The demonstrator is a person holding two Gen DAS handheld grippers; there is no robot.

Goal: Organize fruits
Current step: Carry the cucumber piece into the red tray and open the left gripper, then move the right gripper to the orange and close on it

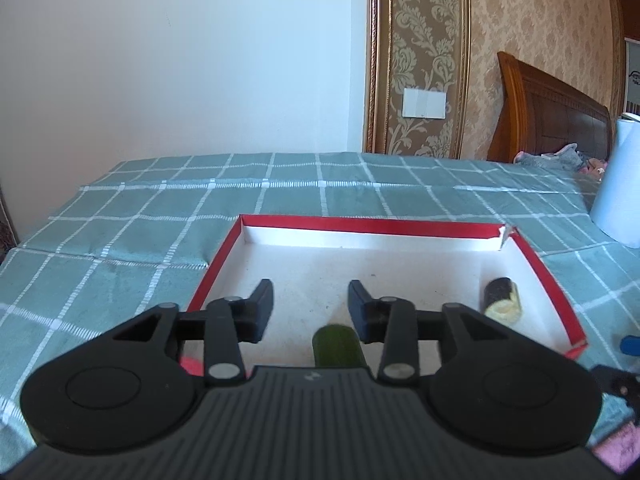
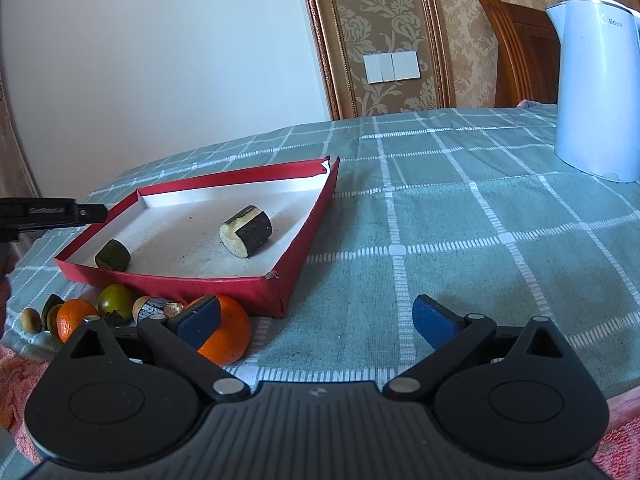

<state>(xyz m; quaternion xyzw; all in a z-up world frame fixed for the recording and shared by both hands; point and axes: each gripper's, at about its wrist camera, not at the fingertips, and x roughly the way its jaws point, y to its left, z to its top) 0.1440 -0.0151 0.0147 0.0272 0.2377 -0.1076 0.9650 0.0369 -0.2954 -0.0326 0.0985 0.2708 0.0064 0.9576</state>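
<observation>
**Clerk:** Step in hand: release. Left gripper hangs over the near part of the red-rimmed tray, jaws parted, nothing pinched. Green piece lies on the tray floor just below and between the fingers, free of both pads; I judge it delivered.

**Checker:** Other contents of the tray?

**Clerk:** One dark-skinned cut piece, pale at its cut face, lying on its side toward the tray's right half, well apart from the green piece. Two items in, by my count.

**Checker:** Right gripper?

**Clerk:** Right gripper spread wide, empty, low over the checked cloth in front of the tray. Its left finger stands in front of the large orange; whether it touches I cannot tell.

**Checker:** Stock outstanding?

**Clerk:** Row along the tray's near wall, outside it: large orange, a short brown cylinder, a green round fruit, a smaller orange, a pale nut-like item. One darker piece behind the smaller orange, unidentified.

**Checker:** Next move?

**Clerk:** My judgement: right gripper shifts left to straddle the large orange, closes, lifts over the tray wall. The orange sits close against that wall and beside the brown cylinder, so the far finger has little room.

**Checker:** Obstructions?

**Clerk:** White kettle at far right, well clear. Left gripper over the tray's near-left corner is the one thing to avoid on delivery.
</observation>
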